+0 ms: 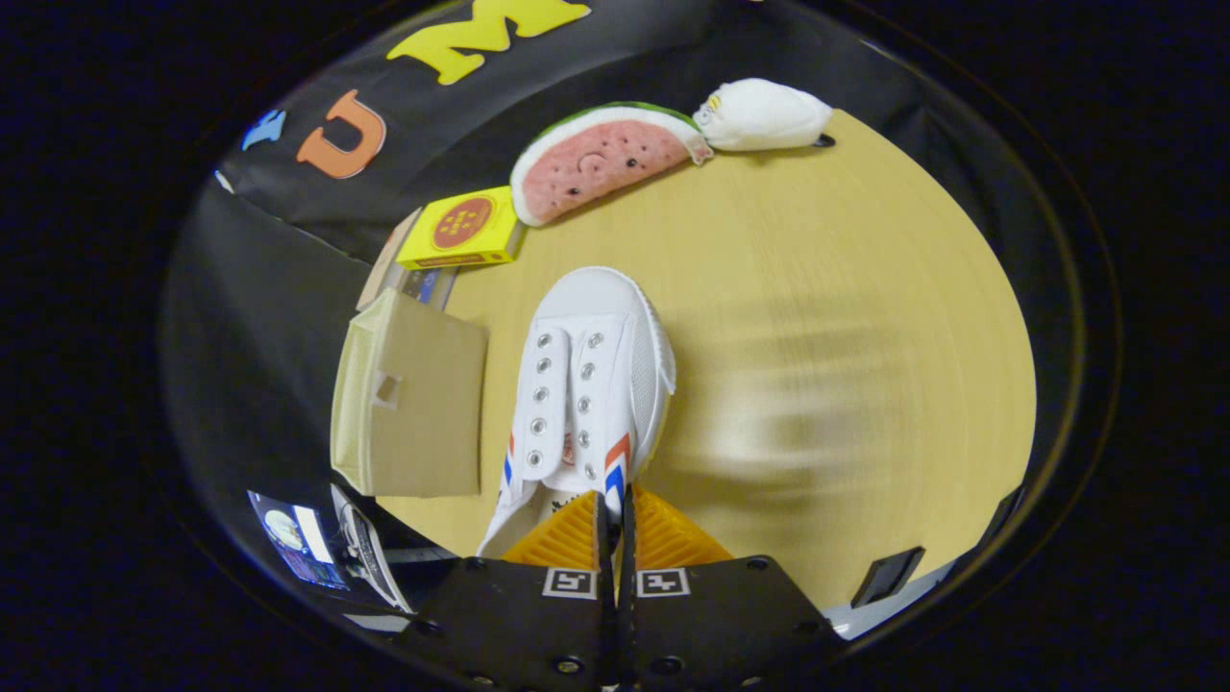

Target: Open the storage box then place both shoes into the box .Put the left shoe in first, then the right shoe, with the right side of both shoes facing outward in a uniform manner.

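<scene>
Gripper view: we hold the shoe (588, 384) by its heel rim, the tongs (615, 524) clamped together on it, toe pointing ahead, ready for carrying. The box (413, 404) sits just left, apparently unopened.

bright, even light | table (817, 288) motion-blurred | fisheye edges curved

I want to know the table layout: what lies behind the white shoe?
Beyond the shoe, held by the gripper, lie a yellow box, a watermelon plush and a white plush. The table under the shoe is covered.
</scene>
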The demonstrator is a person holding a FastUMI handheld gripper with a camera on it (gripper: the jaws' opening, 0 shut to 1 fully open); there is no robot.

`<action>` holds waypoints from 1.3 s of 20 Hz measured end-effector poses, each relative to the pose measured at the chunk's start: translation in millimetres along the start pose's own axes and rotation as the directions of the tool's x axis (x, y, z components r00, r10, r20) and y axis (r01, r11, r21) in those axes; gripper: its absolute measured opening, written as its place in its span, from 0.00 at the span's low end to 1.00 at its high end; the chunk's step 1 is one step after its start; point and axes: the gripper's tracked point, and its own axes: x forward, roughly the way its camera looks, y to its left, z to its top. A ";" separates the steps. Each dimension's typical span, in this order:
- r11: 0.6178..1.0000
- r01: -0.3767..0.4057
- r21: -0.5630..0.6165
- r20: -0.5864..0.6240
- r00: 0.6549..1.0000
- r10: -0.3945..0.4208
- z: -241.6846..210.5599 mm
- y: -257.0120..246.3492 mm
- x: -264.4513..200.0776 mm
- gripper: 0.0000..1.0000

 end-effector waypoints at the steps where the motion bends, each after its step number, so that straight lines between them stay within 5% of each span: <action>1: 1.000 -0.012 -0.010 0.012 1.000 0.012 -0.1 0.9 1.7 0.00; 12: 0.989 -0.069 -0.130 0.041 0.996 0.075 3.0 -11.2 6.6 0.00; 18: 0.989 0.104 -0.107 0.127 0.988 -0.090 -2.6 -11.9 16.0 0.00; 26: 0.949 0.310 -0.060 0.205 0.934 -0.292 -28.5 -18.8 55.9 0.00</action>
